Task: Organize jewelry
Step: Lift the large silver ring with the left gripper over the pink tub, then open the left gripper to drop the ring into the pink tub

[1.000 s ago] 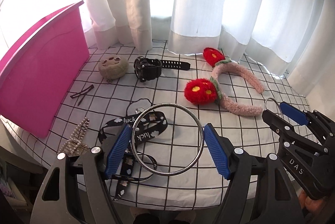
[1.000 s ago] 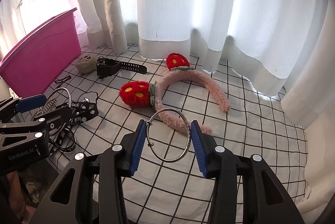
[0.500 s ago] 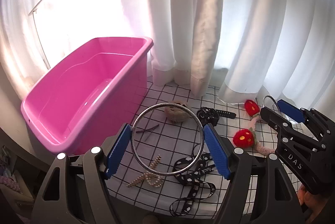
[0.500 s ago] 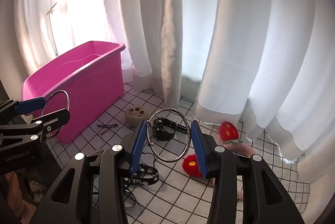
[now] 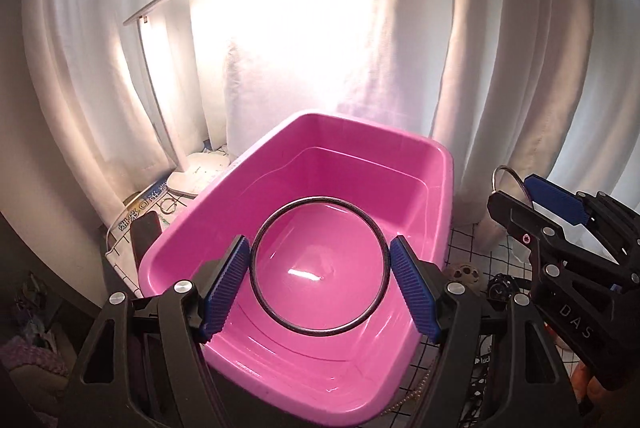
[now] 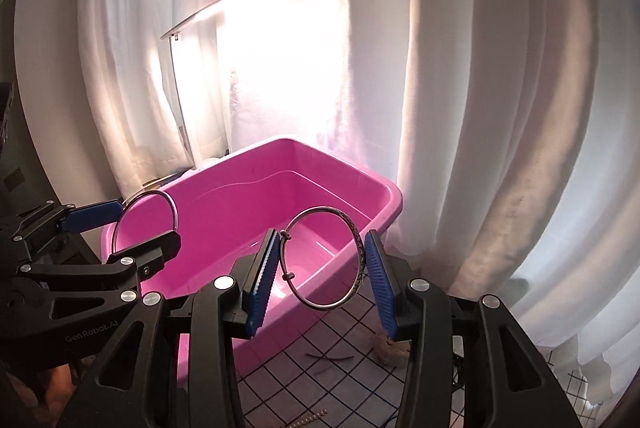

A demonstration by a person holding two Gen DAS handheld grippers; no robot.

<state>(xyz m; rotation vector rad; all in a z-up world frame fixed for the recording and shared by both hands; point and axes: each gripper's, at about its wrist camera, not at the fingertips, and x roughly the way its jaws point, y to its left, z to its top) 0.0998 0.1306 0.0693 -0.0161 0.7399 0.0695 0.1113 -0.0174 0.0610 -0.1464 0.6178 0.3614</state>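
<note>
Left gripper [image 5: 318,286] jaws clamp a bangle [image 5: 319,266] edge to edge between the blue pads, held over the pink bin [image 5: 400,163]; right gripper [image 6: 320,278] jaws clamp a second bangle [image 6: 323,258] the same way, above the bin's near corner. Two bangles, one per gripper, one bin. Both thin metal hoops; the right one has two small beads on its rim.

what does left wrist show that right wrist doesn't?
Only left wrist: the whole floor of the bin, seen through the plain bangle in the left claw; a watch on the checked cloth.

Only right wrist: the beaded bangle seen full-face in the right claw; thin dark clips on the cloth.

Both: bin, curtain, lamp, each claw shut on its bangle.
</note>
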